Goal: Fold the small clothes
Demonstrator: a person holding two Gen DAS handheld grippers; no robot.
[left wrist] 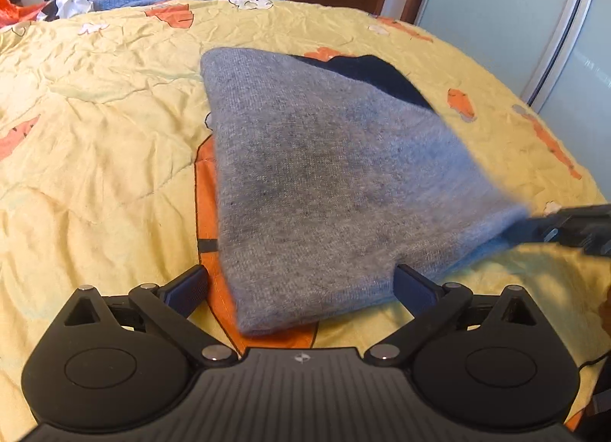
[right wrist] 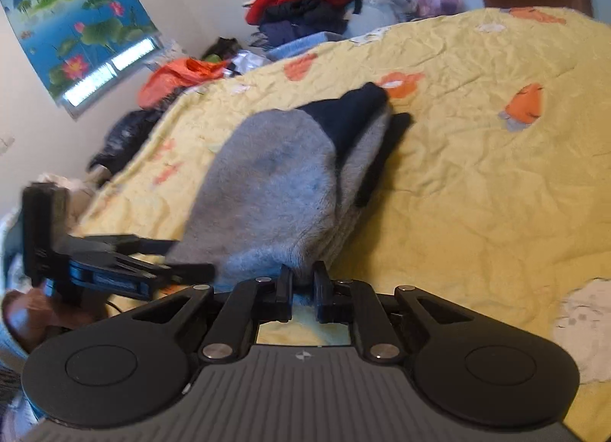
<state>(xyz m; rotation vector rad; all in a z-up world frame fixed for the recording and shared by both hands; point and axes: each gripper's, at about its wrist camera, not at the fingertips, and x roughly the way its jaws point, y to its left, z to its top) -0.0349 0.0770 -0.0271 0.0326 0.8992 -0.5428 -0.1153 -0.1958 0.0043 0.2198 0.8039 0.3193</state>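
Yellow quilt (left wrist: 95, 128) with orange prints, and on it a grey knit garment (left wrist: 324, 182) with a dark navy band.

Blur softens the garment's right edge, so its outline there is unclear; the near corner hides between the right gripper (right wrist: 303, 291), whose jaws are nearly closed and pinching the cloth. Left gripper (left wrist: 301, 285) stands wide open, its fingers straddling the near hem, holding nothing. Heaped clothes (right wrist: 305, 2) crowd the far side; bare quilt lies open to the garment's left and right.
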